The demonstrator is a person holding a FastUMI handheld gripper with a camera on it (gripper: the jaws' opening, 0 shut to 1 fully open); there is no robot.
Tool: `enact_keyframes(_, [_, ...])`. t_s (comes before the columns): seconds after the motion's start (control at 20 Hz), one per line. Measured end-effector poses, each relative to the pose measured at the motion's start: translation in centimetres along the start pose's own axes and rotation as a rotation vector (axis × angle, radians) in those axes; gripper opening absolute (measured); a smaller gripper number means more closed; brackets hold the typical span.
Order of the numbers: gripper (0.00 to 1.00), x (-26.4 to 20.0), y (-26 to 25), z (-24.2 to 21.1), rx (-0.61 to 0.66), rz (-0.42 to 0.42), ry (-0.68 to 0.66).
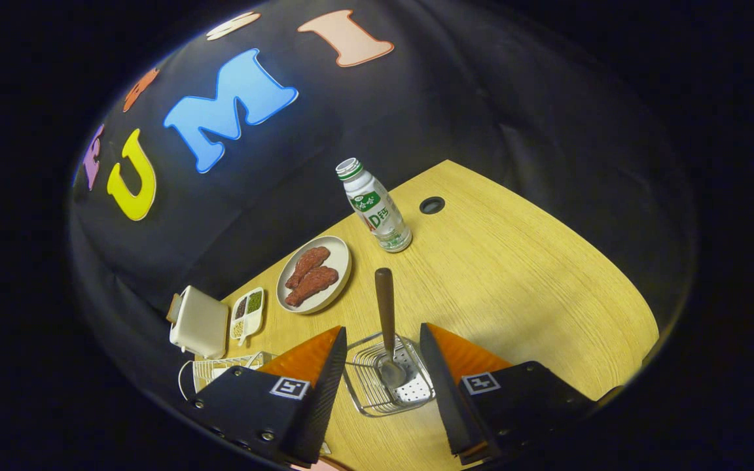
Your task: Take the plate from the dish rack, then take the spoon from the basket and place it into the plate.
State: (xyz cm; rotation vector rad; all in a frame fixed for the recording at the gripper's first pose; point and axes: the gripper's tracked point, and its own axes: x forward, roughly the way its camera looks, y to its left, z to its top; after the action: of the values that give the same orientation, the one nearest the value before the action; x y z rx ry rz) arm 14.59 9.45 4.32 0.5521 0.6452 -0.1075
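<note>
A spoon (387,314) with a brown handle stands tilted in a small wire basket (360,392) on the wooden table (514,288). Its metal bowl rests on the basket's perforated floor. My gripper (382,329) is open above the basket, one finger on each side, with the spoon's handle rising between the fingertips and touching neither. A white wire dish rack (220,367) shows just left of the left finger, partly hidden by it. A pale rim (318,466) peeks out below the left finger; I cannot tell what it is.
Beyond the fingers lie a plate with reddish-brown food (313,275) and an upright white bottle (374,206). Left of them sit a small divided dish (248,314) and a cream box-shaped appliance (199,322). A round cable hole (432,205) is behind the bottle.
</note>
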Motion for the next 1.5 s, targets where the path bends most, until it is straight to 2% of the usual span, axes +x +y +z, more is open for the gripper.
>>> enact_keyframes(0.1, [0.70,1.3,-0.5,0.2,0.011,-0.018,0.008])
enact_keyframes(0.15, [0.56,2.1,-0.9,0.2,0.028,-0.034,0.015])
enact_keyframes(0.3, [0.51,3.4,-0.8,0.0,0.061,-0.030,0.032])
enact_keyframes(0.35, [0.30,3.5,-0.6,0.0,0.076,-0.028,0.047])
enact_keyframes(0.45, [0.13,3.9,-0.4,0.1,0.058,-0.033,0.055])
enact_keyframes(0.5, [0.13,3.7,-0.9,-0.1,0.020,-0.064,0.053])
enact_keyframes(0.55, [0.02,3.3,-1.0,-0.1,-0.001,-0.071,0.045])
enact_keyframes(0.95, [0.03,2.3,1.2,0.3,-0.080,-0.025,0.030])
enact_keyframes(1.5, [0.02,-5.5,5.1,4.0,-0.171,0.075,-0.109])
